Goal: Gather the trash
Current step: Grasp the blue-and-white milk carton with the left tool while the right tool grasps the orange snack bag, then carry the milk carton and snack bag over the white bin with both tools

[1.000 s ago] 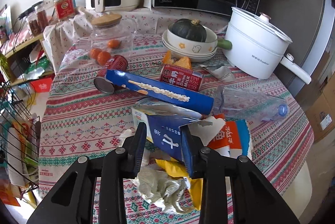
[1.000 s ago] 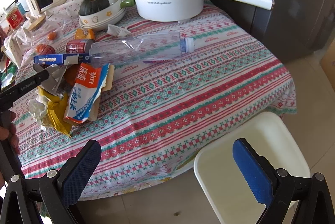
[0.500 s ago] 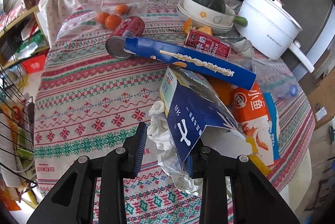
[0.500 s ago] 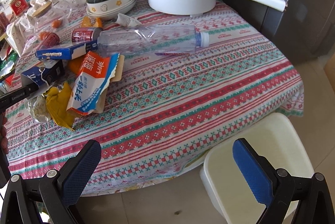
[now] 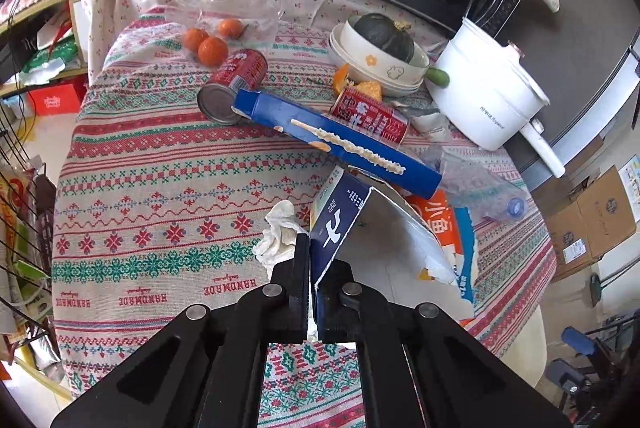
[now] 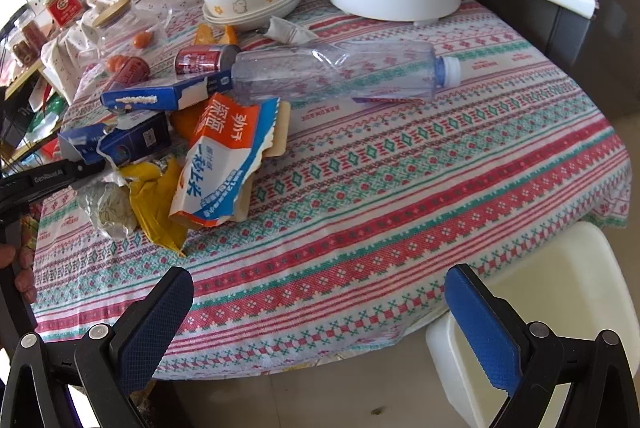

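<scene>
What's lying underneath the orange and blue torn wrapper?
Under the orange and blue torn wrapper a brown cardboard piece pokes out, with a yellow wrapper alongside. Anything beneath its middle is covered.

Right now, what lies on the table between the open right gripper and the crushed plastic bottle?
Only bare patterned tablecloth: in the right wrist view nothing lies between the right gripper and the crushed plastic bottle; the torn wrappers sit off to the side.
</scene>
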A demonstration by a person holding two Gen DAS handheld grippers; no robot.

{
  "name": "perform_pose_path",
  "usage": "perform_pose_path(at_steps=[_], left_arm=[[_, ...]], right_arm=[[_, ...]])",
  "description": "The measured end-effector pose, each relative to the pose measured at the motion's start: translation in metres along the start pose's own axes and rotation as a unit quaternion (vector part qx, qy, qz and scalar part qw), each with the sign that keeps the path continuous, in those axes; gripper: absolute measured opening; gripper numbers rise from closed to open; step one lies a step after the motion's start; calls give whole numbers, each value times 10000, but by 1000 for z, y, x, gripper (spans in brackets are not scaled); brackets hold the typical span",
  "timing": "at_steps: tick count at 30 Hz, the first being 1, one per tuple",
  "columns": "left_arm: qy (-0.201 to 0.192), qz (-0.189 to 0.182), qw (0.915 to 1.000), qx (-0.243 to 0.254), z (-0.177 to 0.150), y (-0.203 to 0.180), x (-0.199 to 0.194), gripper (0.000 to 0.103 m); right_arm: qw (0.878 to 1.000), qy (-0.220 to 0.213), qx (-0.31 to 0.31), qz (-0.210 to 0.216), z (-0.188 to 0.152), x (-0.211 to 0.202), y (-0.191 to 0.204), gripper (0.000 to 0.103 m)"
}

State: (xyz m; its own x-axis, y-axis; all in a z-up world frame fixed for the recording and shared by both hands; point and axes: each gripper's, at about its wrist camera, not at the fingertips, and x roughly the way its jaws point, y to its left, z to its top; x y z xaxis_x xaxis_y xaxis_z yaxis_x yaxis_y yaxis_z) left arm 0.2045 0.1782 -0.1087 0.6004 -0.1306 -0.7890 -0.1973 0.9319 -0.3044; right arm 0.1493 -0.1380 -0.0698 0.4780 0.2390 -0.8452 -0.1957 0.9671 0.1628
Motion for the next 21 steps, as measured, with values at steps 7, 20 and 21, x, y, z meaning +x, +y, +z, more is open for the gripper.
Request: perform_pose_path(at_steps=[7,20,21], left_arm=[[-283,-201,9993,164,-5,5,-41,1],[-253,-153,9983,507,-20,19,-70,1],[-240,-130,9982,534,-21,19,-69,1]], right_arm=[[9989,360,66,307,13,35,12,103],[9810,696,1308,1252,40,111,37,95],[9804,684,1330,1280,41,115,40,94]])
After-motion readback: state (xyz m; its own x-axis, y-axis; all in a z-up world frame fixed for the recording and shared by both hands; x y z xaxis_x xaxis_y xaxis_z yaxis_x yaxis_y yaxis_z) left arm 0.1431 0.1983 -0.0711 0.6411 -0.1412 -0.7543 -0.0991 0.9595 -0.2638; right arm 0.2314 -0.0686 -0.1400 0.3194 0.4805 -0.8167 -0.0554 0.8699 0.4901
